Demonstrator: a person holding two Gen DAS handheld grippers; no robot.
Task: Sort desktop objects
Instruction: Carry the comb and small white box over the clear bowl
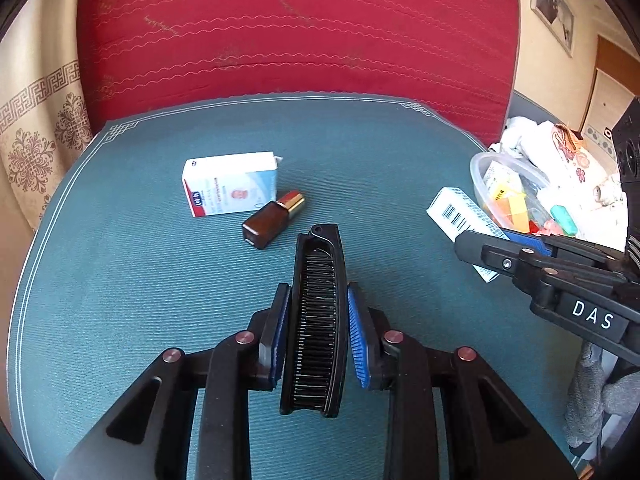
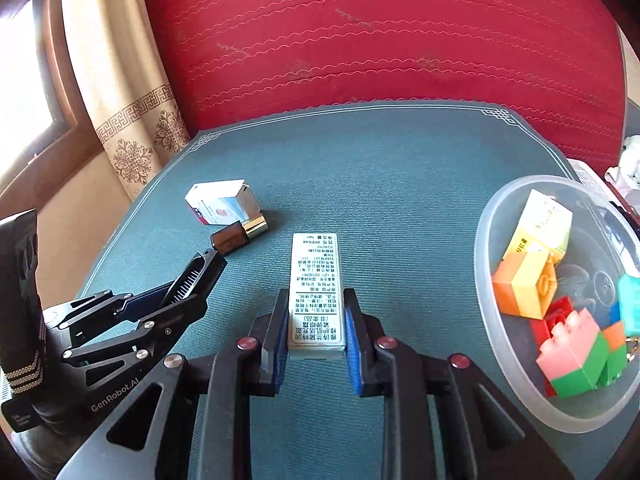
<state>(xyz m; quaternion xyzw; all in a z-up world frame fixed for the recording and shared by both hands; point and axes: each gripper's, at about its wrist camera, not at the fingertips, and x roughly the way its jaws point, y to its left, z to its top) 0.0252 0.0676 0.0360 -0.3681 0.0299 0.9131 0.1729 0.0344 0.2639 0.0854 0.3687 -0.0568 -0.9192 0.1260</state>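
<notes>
Comb (image 1: 318, 320) clamped lengthwise in your left gripper (image 1: 318, 336); right gripper (image 2: 316, 336) grips printed box (image 2: 316, 296), bowl (image 2: 496, 380) lower right, nearer.

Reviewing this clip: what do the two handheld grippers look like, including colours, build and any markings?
Both are black linkage-style tools with blue ribbed pads and copper-coloured pivot pins. The left gripper carries white "GenRobot.AI" lettering, read on its frame in the right wrist view. The right gripper bears white "DAS" lettering, seen from the left wrist view. Sleeves can't be made out.
</notes>
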